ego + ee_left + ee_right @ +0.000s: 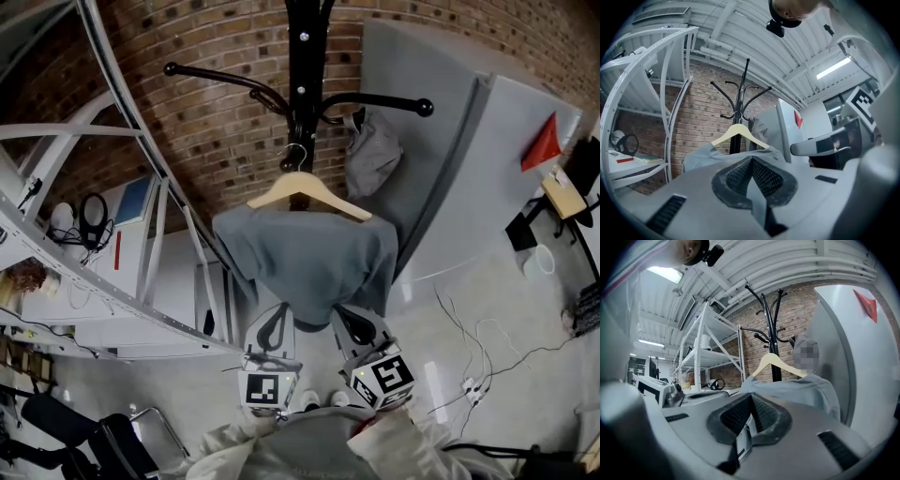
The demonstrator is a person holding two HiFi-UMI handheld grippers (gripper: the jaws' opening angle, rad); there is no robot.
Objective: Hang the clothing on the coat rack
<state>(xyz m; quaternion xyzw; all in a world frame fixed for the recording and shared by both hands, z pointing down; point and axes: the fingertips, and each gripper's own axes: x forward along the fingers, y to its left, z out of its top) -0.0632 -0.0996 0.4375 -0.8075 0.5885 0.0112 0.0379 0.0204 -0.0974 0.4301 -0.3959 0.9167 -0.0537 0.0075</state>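
- The grey top [309,258] is draped over a wooden hanger [302,183], which sits close against the pole of the black coat rack [302,56]. It is judged to be hung on the rack already, though the point of contact is too small to be made sure of.
- The left hand-held gripper [751,160] is closed, its pads pressed together, and no cloth is made out between them.
- The right hand-held gripper [751,399] is closed in the same way. The top lies beyond its tips, not in them.
- In the head view both are held just below the lower edge of the top, one at each side of it.
- The top is expected to be light, soft and limp. It will fold and sag wherever it is pinched, and it can slide along the smooth wood if it is pulled from one side only.
- The hanger is stiff, so it is judged the better place for a hold: at its neck, or on a shoulder through the cloth.
- Any pull on the lower edge should be gentle and even, since the hanger could be swung off the rack.
- A second grey cloth [373,155] hangs from an arm of the rack, just beside one end of the hanger, and should not be caught.
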